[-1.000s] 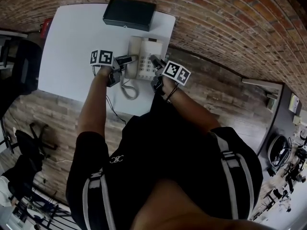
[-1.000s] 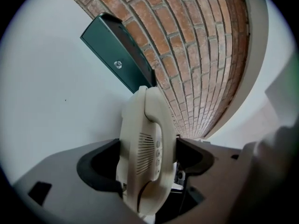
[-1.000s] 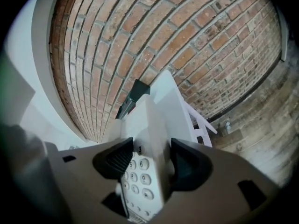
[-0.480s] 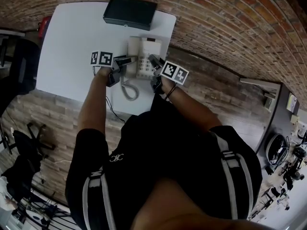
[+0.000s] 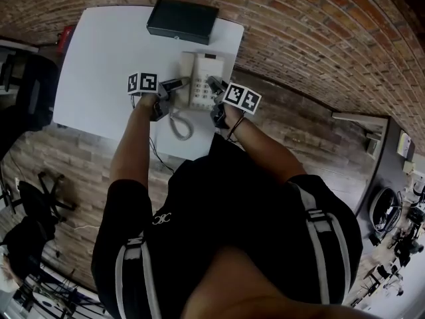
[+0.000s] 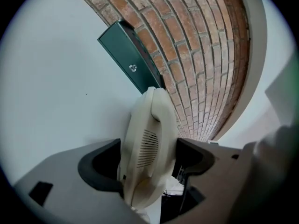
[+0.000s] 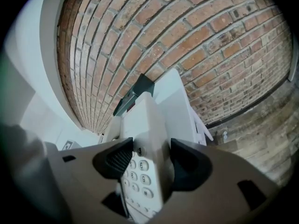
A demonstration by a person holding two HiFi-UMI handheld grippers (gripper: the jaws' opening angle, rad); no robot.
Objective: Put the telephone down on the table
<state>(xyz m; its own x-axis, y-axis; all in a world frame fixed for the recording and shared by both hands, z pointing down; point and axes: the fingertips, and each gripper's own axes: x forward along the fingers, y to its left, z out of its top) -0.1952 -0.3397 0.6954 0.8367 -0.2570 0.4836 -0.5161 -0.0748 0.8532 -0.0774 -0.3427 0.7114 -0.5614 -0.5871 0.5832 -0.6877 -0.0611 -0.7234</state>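
A cream-coloured telephone is sitting over the 3 o'clock side of the white tabletop, held from both sides. Whether its base is resting on the surface or hanging just above it, I cannot tell from here.

The left gripper is coming in from 9 o'clock. In the left gripper view its fingers are pressing narrowly on the handset, a rounded cream shell with a patch of fine slots, standing on edge between them.

The right gripper is coming in from 4 o'clock. In the right gripper view its fingers are clamping the slab-like body of the telephone, with the keypad and its numbered buttons showing just below them.

A coiled cord is trailing from the telephone toward 6 o'clock and looping on the tabletop close to the near edge.

The telephone's right side is lying near the tabletop's 3 o'clock edge, so little room is showing there. At 12 o'clock a black box is lying flat near the far edge, apart from the telephone by a narrow strip of white. Toward 9 o'clock the tabletop is spreading out wide and bare. The brick wall is curving around from 12 to 2 o'clock.
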